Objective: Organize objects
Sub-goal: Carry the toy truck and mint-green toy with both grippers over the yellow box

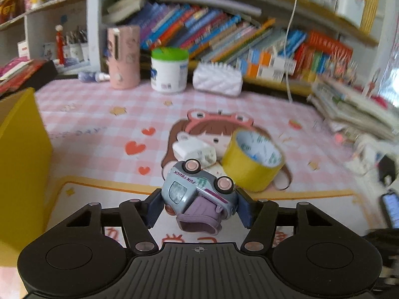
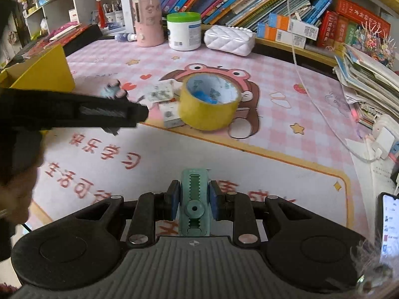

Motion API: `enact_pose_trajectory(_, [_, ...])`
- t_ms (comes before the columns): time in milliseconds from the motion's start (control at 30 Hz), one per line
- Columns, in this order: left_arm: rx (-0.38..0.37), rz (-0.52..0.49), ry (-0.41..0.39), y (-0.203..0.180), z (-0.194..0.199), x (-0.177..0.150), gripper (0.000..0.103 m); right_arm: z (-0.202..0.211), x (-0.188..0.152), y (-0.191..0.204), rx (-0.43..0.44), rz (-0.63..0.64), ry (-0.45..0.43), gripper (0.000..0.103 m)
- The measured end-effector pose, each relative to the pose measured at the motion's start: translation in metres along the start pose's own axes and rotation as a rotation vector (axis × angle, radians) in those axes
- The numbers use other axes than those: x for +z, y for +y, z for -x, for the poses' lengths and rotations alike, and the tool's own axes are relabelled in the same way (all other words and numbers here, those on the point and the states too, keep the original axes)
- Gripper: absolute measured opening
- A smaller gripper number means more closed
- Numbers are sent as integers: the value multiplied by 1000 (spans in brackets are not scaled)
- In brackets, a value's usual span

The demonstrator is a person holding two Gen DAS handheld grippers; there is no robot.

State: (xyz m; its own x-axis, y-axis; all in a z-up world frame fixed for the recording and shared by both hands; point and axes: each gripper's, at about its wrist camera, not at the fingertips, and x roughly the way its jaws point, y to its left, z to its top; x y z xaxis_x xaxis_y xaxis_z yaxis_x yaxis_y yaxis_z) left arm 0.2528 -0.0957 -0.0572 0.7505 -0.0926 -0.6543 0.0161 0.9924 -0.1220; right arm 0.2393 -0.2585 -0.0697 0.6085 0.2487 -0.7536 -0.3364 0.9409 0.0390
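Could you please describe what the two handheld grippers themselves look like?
Both the left gripper and the right gripper are matte black, with ribbed grey centre plates bearing a crosshair mark, round side discs, silver pivot pins and dark blue pads on the jaws.

Desk mat (image 1: pixel 99 124): pink-and-white check with red hearts. Tape roll (image 1: pixel 251 164): yellow outside, white printed core. Toy truck (image 1: pixel 197 191): grey-blue, pink wheels, purple rear. Box (image 1: pixel 22 149): yellow. Clip (image 2: pixel 194 204): mint green. Jar (image 1: pixel 169 69): white, green lid.

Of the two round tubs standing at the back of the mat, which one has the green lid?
The white tub, shorter and wider, standing between the taller pink canister and the white quilted bag. The pink canister has no green lid.
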Motion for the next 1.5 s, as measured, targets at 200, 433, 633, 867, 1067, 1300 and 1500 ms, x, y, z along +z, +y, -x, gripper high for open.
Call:
enact_pose_trajectory(200, [-9, 68, -77, 33, 66, -11, 60, 10, 6, 40, 41, 9, -7, 23])
enact_pose_trajectory(433, [65, 146, -112, 91, 124, -40, 60, 26, 7, 116, 116, 107, -24, 23])
enact_pose_trajectory(633, [131, 222, -124, 140, 164, -64, 60, 40, 5, 184, 187, 182, -26, 23])
enact_pose_trajectory(867, [150, 248, -137, 178, 201, -89, 60, 54, -17, 242, 206, 222, -3, 23])
enact_pose_trajectory(1067, [143, 232, -141, 196, 221, -103, 60, 65, -35, 273, 209, 221, -14, 23])
enact_pose_trajectory(1300, [137, 211, -149, 214, 241, -118, 60, 74, -49, 298, 200, 194, -26, 23])
enact_pose_trajectory(1500, [136, 205, -162, 227, 256, -127, 60, 80, -56, 318, 202, 202, -35, 23])
